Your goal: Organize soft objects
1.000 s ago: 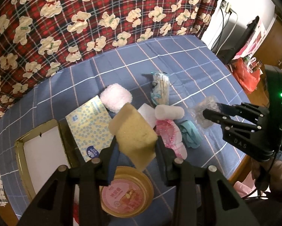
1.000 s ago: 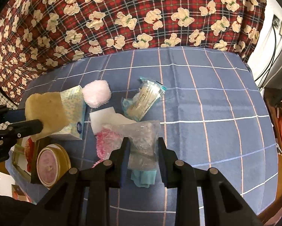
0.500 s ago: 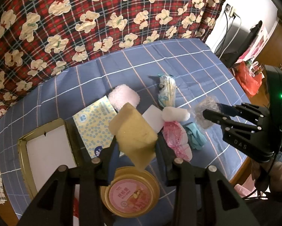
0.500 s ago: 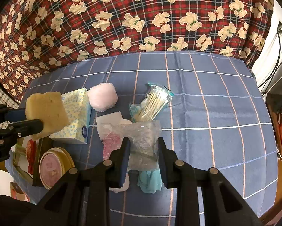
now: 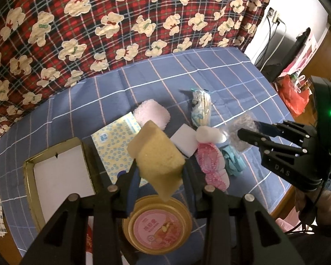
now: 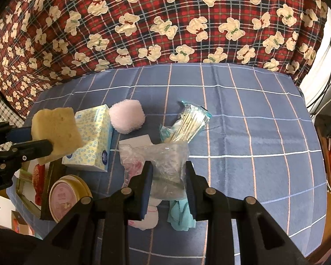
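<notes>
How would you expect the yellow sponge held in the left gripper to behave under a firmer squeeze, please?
The yellow sponge looks porous, so it would probably compress easily. Its unsupported end stands out past the left gripper without sagging, suggesting it is light.

Blue checked tablecloth (image 6: 242, 114) over the table. Behind it, red plaid fabric with cream bears (image 5: 112, 22). On the cloth near the left edge: open gold tin (image 5: 30, 172) with white lining, round gold tin with pink lid (image 5: 157, 226) just beside it. Right background: red plastic bag (image 5: 294, 98), wall socket with black cables (image 5: 273, 15).
</notes>
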Available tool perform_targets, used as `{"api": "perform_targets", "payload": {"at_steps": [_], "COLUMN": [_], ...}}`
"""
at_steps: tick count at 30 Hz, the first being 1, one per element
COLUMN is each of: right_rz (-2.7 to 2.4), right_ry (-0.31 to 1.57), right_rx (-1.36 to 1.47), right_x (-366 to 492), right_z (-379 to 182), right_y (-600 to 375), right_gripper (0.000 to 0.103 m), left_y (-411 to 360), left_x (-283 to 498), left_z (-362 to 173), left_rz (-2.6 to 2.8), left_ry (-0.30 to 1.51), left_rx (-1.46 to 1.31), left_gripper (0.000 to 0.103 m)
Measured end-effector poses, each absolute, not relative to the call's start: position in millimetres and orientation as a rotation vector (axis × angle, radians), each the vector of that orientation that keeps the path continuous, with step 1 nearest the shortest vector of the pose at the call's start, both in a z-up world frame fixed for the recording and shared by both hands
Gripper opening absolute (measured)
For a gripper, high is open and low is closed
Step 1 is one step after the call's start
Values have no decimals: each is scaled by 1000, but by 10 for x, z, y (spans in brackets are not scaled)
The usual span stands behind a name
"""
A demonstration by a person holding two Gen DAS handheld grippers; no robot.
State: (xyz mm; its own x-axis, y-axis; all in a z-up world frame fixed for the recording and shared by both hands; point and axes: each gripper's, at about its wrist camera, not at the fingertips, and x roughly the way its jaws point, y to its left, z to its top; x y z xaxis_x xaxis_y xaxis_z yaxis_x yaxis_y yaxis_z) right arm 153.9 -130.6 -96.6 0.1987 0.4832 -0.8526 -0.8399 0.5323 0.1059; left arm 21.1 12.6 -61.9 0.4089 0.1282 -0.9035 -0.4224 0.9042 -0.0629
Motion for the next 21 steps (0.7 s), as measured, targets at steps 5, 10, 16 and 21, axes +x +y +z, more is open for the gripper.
{"api": "perform_targets", "payload": {"at_steps": [5,10,16,21], "right_rz": [979,994,1013,1025], "right_ry": [982,976,969,963], "right_rx": [-432,-440,-454,-464], "right_x": [1516,1478,1430,1384], "right_z": [-962,-949,-943,-933], "right_y": [-1258,-1200,-1114,-1047], "right_gripper": [31,31,31,31], "left_y": [147,189,251,307], "left_x": [184,140,70,15], "left_z": [-609,-597,-587,-567], "left_rz": [365,381,401,414], "left_ry": [1094,1090,1087,1085], "left_rx": [-308,-316,-329,-339], "left_gripper": [35,35,35,35]}}
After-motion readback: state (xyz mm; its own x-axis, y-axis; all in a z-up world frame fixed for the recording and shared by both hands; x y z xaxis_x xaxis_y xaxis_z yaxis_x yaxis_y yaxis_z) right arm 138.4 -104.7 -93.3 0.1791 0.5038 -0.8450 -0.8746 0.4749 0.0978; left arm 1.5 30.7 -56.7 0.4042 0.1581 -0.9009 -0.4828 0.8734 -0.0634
